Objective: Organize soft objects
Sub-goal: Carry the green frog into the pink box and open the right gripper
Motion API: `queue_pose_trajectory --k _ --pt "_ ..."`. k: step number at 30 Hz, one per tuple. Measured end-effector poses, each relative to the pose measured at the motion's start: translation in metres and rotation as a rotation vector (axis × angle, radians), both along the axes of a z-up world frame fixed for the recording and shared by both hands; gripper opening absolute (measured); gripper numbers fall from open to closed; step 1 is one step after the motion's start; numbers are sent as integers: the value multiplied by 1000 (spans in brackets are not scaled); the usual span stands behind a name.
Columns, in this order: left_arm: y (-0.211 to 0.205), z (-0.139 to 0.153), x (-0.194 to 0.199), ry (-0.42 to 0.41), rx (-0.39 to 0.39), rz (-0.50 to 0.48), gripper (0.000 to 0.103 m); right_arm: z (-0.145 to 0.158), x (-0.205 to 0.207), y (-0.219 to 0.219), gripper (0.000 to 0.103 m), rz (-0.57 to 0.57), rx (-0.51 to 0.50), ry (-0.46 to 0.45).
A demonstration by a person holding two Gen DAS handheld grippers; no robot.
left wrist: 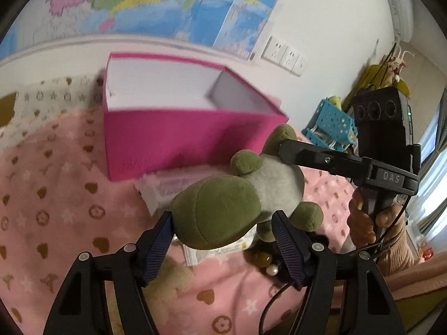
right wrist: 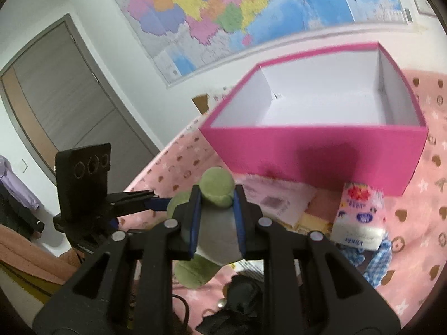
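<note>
One green-and-grey plush toy point(left wrist: 245, 195) hangs above a pink blanket point(left wrist: 56, 195), just before one open pink box point(right wrist: 321, 145). Right tongs point(right wrist: 216, 217) pinch its grey body; left tongs point(left wrist: 223, 240) sit wider around its head, pads touching. A tissue pack point(right wrist: 360, 217) lies nearby.

The right claw point(right wrist: 216, 217) clamps a green-and-grey plush toy point(right wrist: 215, 223) before the pink box point(right wrist: 315, 150).

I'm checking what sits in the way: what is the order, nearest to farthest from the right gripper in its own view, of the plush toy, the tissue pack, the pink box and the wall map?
1. Plush toy: clamped in the right gripper.
2. Tissue pack: lower right, on the blanket.
3. Pink box: ahead, open.
4. Wall map: behind the box.
</note>
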State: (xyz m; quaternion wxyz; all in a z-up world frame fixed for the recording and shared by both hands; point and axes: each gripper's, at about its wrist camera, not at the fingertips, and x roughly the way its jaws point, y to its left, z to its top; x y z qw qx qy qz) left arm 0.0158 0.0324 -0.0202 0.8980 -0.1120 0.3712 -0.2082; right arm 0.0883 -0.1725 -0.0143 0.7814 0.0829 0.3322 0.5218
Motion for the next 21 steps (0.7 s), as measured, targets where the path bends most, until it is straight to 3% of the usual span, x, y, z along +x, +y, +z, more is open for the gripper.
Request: queue_pose_trajectory --k 6,13,21 --pt "2 35 15 -71 16 15 72 35 10 -1 24 -3 22 -74" --pt "6 70 59 -147 104 64 72 73 51 12 24 -16 61 -134" --pt "16 66 116 -109 177 118 72 79 109 34 25 -52 39 -115"
